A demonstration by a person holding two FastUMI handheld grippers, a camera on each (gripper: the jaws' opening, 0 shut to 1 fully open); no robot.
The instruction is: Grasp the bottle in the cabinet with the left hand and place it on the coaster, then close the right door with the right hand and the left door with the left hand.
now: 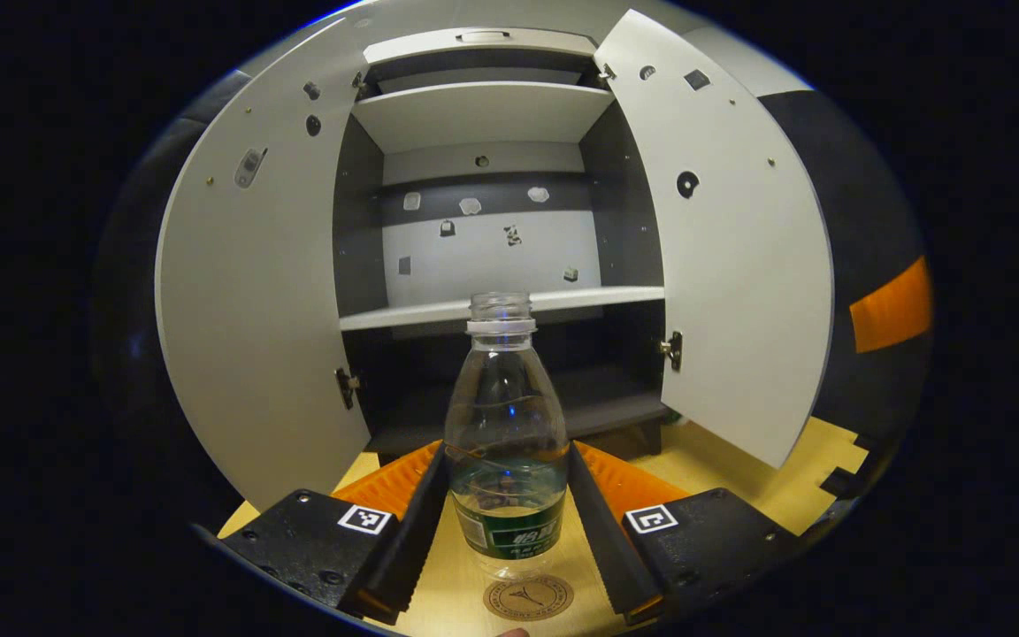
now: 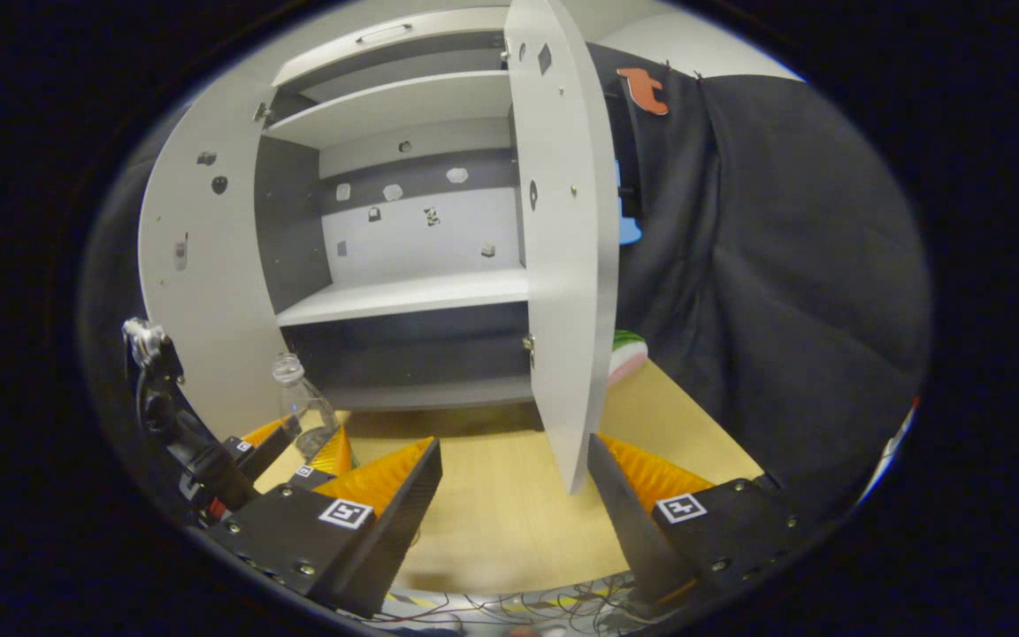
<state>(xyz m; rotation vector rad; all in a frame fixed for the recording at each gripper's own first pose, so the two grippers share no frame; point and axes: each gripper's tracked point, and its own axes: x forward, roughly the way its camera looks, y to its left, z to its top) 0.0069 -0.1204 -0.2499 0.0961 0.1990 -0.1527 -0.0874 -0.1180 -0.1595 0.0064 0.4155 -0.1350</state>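
1. Your cabinet [image 1: 492,221] stands with both doors swung wide: left door [image 1: 253,292], right door [image 1: 739,265].
2. Your left gripper [image 1: 508,504] is clamped on the capless water bottle [image 1: 504,425], upright, just behind the coaster [image 1: 528,597] (whether it rests on the table [image 1: 739,478] is unclear).
3. Your right gripper [image 2: 514,495] is spread, holding nothing, near the right door's edge.

Both views near — facing cabinet [image 1: 483,221]

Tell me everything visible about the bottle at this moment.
The bottle is clear plastic, uncapped, with a threaded neck, a green label band low on its body and a little liquid at the bottom. It stands upright between the left gripper fingers, which sit against its sides, out of the cabinet, over the wooden table, just behind the round coaster. Whether its base rests on the table is unclear.
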